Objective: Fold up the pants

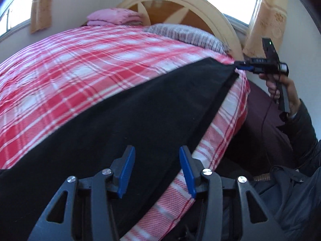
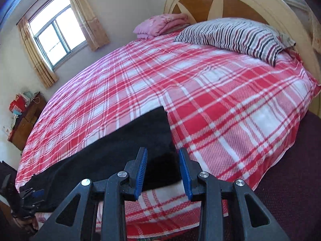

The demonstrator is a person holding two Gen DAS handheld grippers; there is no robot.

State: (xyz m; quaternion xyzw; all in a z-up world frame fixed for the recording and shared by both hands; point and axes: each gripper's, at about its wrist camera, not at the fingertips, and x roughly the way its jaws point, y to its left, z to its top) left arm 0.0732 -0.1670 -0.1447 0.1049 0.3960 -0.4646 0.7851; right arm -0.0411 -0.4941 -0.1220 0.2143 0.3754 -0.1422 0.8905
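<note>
The black pants (image 1: 112, 124) lie flat along the near edge of the bed with the red plaid sheet (image 1: 80, 64). My left gripper (image 1: 157, 158) is open, its blue pads above the near edge of the pants at one end. My right gripper (image 2: 163, 160) is open over the other end of the pants (image 2: 120, 146), jaws straddling its corner. In the left wrist view the right gripper (image 1: 243, 66) shows at the far tip of the pants, held by a hand. In the right wrist view the left gripper (image 2: 34, 194) shows at the lower left by the pants' far end.
A striped pillow (image 2: 236, 36) and a folded pink blanket (image 2: 160, 24) lie by the wooden headboard (image 2: 226, 2). A dark maroon carpet (image 2: 291, 170) runs beside the bed. A wooden cabinet (image 2: 24, 124) with clutter stands under the window (image 2: 54, 36). The person's dark jacket (image 1: 297, 180) is at right.
</note>
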